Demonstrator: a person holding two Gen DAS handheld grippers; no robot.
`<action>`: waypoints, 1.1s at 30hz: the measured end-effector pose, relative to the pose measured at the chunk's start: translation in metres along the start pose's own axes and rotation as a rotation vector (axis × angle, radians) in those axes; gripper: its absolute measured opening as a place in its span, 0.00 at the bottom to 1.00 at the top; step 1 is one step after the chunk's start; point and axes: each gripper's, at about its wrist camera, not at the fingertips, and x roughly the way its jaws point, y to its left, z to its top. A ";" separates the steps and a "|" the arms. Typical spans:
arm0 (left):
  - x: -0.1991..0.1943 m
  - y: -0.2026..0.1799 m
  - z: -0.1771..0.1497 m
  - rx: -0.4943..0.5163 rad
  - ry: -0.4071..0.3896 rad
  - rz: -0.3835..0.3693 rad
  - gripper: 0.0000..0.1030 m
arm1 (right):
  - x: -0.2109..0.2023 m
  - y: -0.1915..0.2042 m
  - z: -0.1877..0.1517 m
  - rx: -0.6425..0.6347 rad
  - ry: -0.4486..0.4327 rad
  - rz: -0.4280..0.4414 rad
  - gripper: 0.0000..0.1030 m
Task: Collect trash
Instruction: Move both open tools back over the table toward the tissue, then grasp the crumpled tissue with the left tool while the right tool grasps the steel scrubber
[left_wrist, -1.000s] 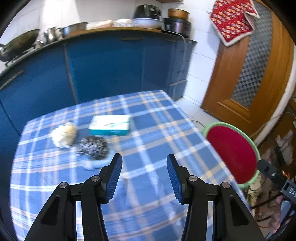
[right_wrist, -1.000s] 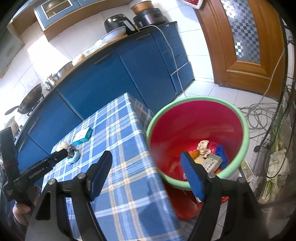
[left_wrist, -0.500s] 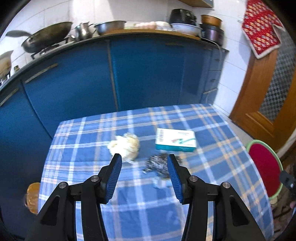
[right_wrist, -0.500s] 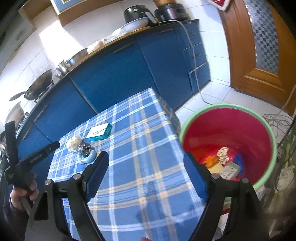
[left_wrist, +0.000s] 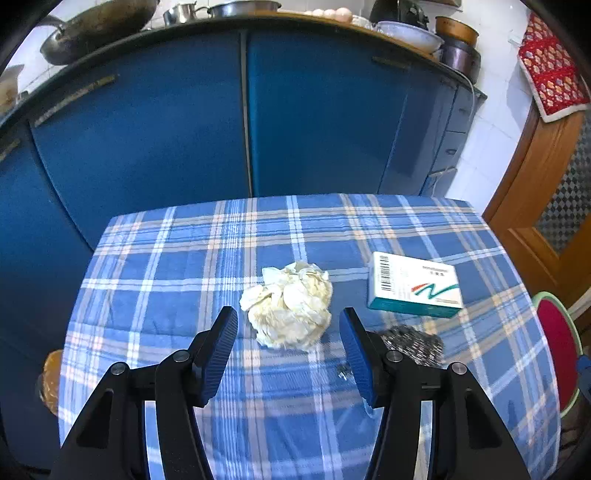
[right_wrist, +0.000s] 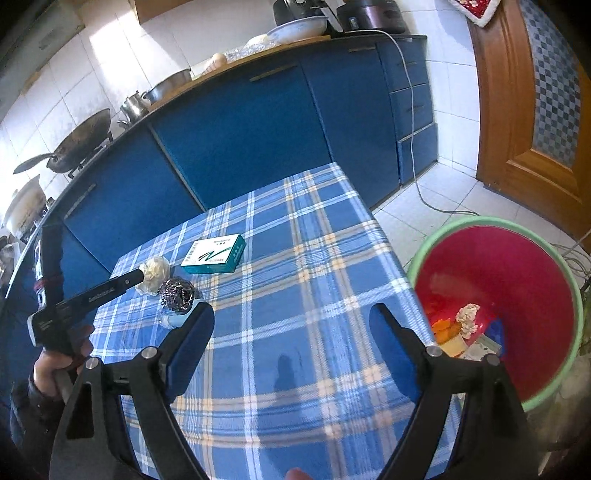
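A crumpled cream paper wad (left_wrist: 290, 304) lies on the blue checked tablecloth (left_wrist: 258, 236), just ahead of and between the tips of my open left gripper (left_wrist: 288, 332). It also shows in the right wrist view (right_wrist: 155, 269), with the left gripper (right_wrist: 138, 275) reaching it. A white and teal box (left_wrist: 415, 286) (right_wrist: 214, 254) lies to the right. A steel scourer (left_wrist: 415, 341) (right_wrist: 177, 291) sits on a pale blue item (right_wrist: 173, 319). My right gripper (right_wrist: 291, 325) is open and empty above the table. A red bin (right_wrist: 498, 284) with a green rim holds several scraps.
Blue kitchen cabinets (left_wrist: 240, 122) stand behind the table, with a wok (right_wrist: 79, 142) and pots on the counter. A wooden door (right_wrist: 535, 92) is at the right. A cable (right_wrist: 417, 173) runs down to the tiled floor. The bin (left_wrist: 557, 343) stands off the table's right edge.
My left gripper has swung left and moved in, so the paper wad now lies between its tips. My right gripper has drawn back from the bin toward the table.
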 end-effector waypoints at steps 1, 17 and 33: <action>0.004 0.000 0.001 -0.001 0.004 0.001 0.57 | 0.004 0.002 0.001 -0.001 0.005 -0.002 0.85; 0.047 0.005 0.007 -0.063 0.018 -0.042 0.50 | 0.046 0.021 0.002 -0.047 0.083 -0.016 0.87; -0.004 0.030 -0.017 -0.095 -0.026 0.003 0.46 | 0.071 0.071 0.004 -0.161 0.106 0.032 0.87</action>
